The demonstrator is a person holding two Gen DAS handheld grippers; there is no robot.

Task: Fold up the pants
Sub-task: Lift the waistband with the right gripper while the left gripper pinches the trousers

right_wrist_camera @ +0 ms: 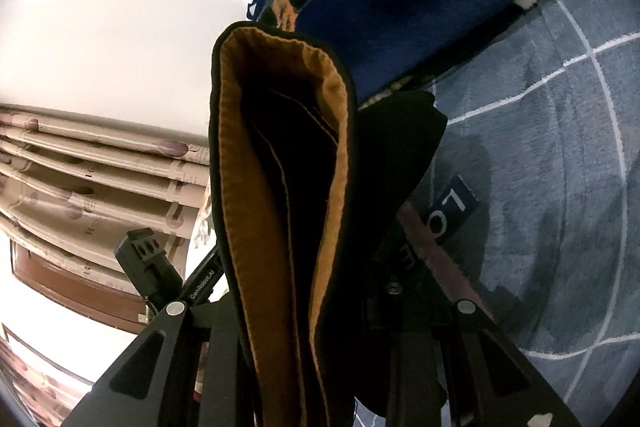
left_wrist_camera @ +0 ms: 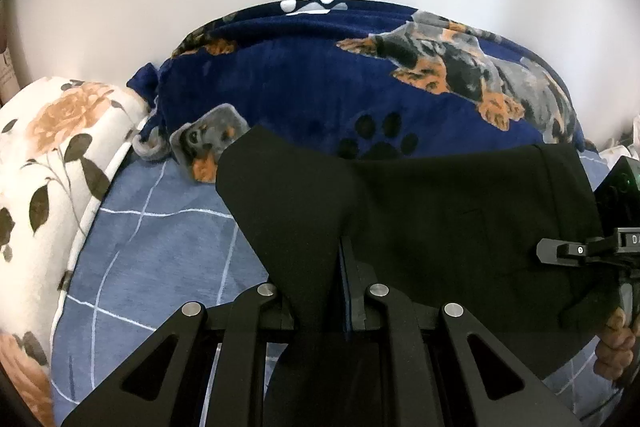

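The black pants (left_wrist_camera: 440, 219) hang stretched between my two grippers above the bed. My left gripper (left_wrist_camera: 320, 291) is shut on one corner of the fabric, which stands up as a flap in front of the camera. My right gripper shows at the right edge of the left wrist view (left_wrist_camera: 560, 251), shut on the other end. In the right wrist view the right gripper (right_wrist_camera: 316, 307) is shut on the pants' waistband (right_wrist_camera: 276, 211), whose tan lining faces the camera. Its fingertips are hidden by cloth.
A blue bedsheet with white grid lines (left_wrist_camera: 160, 247) lies below. A navy dog-print blanket (left_wrist_camera: 320, 79) is piled behind the pants. A floral pillow (left_wrist_camera: 48, 167) lies at the left. A white wall is behind; cardboard boxes (right_wrist_camera: 80, 187) stand beside the bed.
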